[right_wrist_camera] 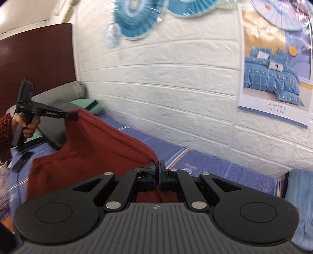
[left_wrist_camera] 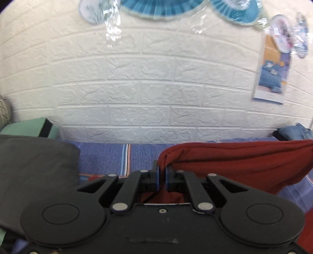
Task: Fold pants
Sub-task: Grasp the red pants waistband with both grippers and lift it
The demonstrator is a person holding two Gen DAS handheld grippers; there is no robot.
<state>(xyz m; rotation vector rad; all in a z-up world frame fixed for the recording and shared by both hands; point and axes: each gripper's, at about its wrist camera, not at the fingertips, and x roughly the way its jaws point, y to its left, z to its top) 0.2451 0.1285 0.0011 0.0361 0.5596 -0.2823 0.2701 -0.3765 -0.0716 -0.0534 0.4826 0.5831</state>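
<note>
The dark red pants (left_wrist_camera: 234, 164) hang stretched between both grippers above a bed with a blue striped sheet (left_wrist_camera: 109, 156). My left gripper (left_wrist_camera: 162, 172) is shut on one bunched corner of the pants, which run off to the right. My right gripper (right_wrist_camera: 158, 168) is shut on the other corner of the pants (right_wrist_camera: 93, 148). In the right wrist view the left gripper (right_wrist_camera: 73, 115) shows at far left, held in a hand, pinching the raised far corner. The cloth sags between the two grips and drapes down onto the sheet.
A white brick-pattern wall (left_wrist_camera: 137, 88) runs along the far side of the bed. A dark grey pillow (left_wrist_camera: 35, 168) and a green one (left_wrist_camera: 29, 129) lie at the left. A folded blue cloth (right_wrist_camera: 301, 195) lies at the right. A poster (right_wrist_camera: 273, 68) and blue paper fans (left_wrist_camera: 160, 7) hang on the wall.
</note>
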